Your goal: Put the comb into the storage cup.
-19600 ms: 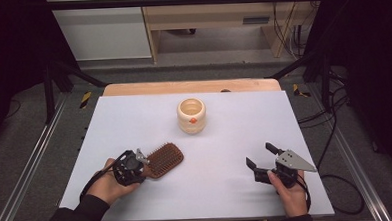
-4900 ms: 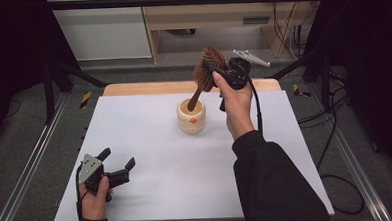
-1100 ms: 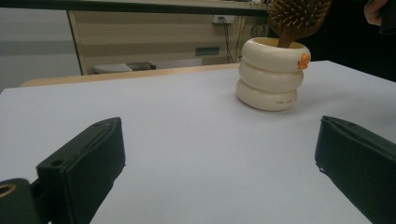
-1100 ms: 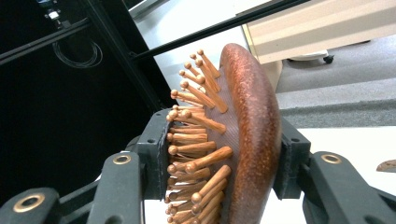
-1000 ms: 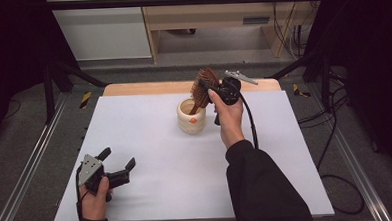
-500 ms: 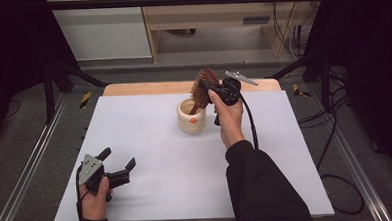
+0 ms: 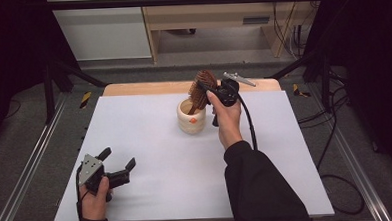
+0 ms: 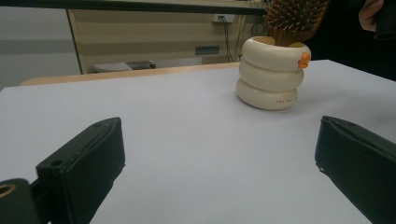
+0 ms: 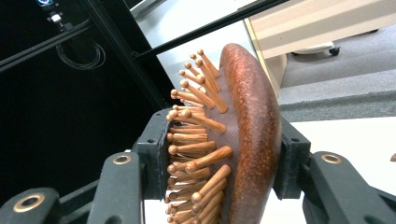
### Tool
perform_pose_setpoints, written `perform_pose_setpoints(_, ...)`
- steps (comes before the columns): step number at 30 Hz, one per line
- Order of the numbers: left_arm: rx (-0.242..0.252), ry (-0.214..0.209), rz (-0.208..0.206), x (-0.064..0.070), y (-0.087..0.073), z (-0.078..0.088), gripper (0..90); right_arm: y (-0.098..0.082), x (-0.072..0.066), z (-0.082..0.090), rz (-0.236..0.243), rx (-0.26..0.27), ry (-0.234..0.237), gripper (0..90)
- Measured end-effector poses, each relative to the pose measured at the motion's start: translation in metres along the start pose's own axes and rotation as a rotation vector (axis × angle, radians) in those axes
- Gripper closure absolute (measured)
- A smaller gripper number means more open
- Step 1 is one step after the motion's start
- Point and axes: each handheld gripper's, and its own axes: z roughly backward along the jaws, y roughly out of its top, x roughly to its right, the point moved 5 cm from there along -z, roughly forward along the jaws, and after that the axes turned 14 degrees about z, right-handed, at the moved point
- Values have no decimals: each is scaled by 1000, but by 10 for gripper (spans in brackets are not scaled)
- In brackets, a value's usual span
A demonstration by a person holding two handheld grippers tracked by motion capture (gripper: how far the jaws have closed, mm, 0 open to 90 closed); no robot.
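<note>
A brown wooden hairbrush [image 7: 203, 87] stands with its handle down inside a cream ribbed cup [image 7: 192, 116] at the table's far middle. My right gripper [image 7: 205, 91] is shut on the brush head. In the right gripper view the jaws press the bristle side and the smooth back of the hairbrush [image 9: 243, 140]. My left gripper [image 7: 117, 166] rests open near the front left edge, nothing between its jaws. The left gripper view shows the cup [image 8: 272, 74] with an orange mark, and the brush head [image 8: 294, 18] sticking out of it.
The white table [image 7: 150, 137] is bordered by a wooden strip at the back and metal rails at the sides. A light wooden bench [image 7: 215, 14] stands on the floor beyond. Cables lie on the floor at the right.
Since 4.9 s ago the right hand has lowered the brush so its handle sits deeper in the cup. Over the last second nothing has visibly moved.
</note>
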Motion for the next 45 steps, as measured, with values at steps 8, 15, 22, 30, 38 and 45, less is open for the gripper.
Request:
perform_pose_setpoints(8, 0, -1, 0, 0, 0, 0, 16, -1, 1, -2, -11, 4, 2, 492)
perform_pose_setpoints(15, 1, -1, 2, 0, 0, 0, 16, -2, 1, -4, -19, 8, 9, 492)
perform_pose_setpoints(22, 1, -2, 3, 0, 0, 0, 16, -2, 1, -4, -12, 9, 10, 490)
perform_pose_setpoints(30, 0, -2, 1, 0, 0, 0, 16, -3, 3, -3, -21, -3, 4, 478)
perform_pose_setpoints(38, 0, -2, 0, 0, 0, 0, 16, -3, 7, -2, -30, -11, 7, 468)
perform_pose_setpoints(45, 0, -3, 2, 0, 0, 0, 16, -4, 9, -2, -35, -16, 6, 461)
